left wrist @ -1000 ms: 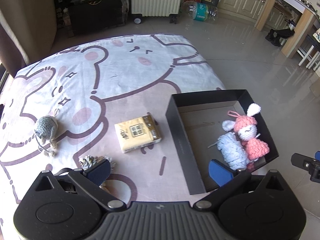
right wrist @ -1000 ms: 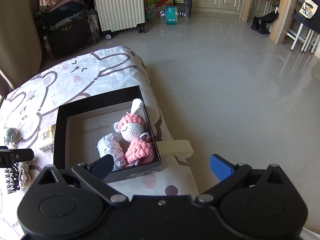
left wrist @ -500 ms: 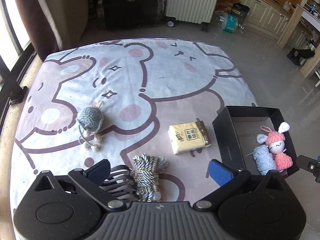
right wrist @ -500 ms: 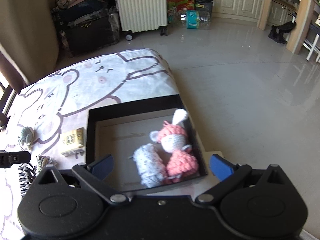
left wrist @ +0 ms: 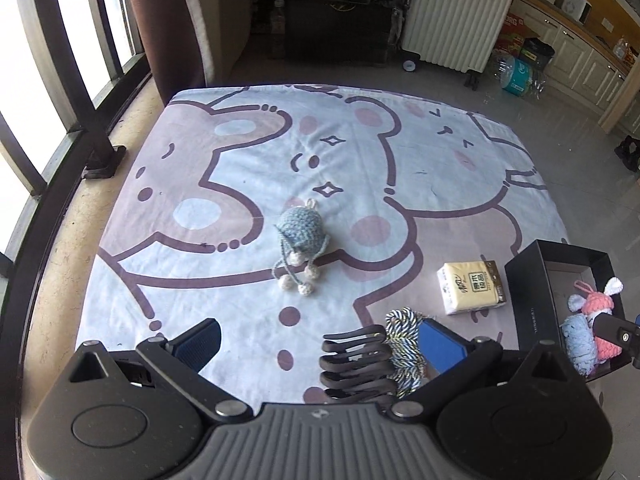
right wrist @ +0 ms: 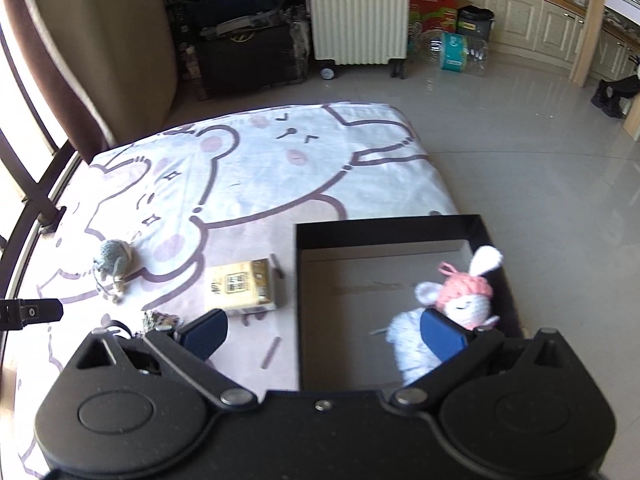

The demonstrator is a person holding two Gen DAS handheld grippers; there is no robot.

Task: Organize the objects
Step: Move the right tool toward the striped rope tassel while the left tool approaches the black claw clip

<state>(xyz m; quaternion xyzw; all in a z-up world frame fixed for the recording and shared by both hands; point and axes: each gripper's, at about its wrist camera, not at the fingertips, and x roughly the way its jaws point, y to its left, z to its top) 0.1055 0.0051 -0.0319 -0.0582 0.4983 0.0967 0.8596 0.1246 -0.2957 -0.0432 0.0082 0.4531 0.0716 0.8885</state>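
Note:
A black box (right wrist: 384,226) at the cloth's right edge holds a pink crochet bunny (right wrist: 466,300) and a pale blue crochet piece (right wrist: 408,340); the box also shows in the left wrist view (left wrist: 528,304). On the cloth lie a grey-blue crochet mouse (left wrist: 302,232), a yellow tissue pack (left wrist: 472,286), a striped rope bundle (left wrist: 404,344) and a black hair claw (left wrist: 352,364). My left gripper (left wrist: 320,342) is open and empty above the claw and rope. My right gripper (right wrist: 324,330) is open and empty over the box's left wall.
The bear-print cloth (left wrist: 240,152) covers a low table. A window railing (left wrist: 60,92) runs along the left. A white radiator (right wrist: 356,8), dark luggage (right wrist: 240,40) and bare floor (right wrist: 520,140) lie beyond.
Both grippers have swung left. The left view went from the box and tissue pack to the mouse and cloth centre. The right gripper moved from beside the box to over it.

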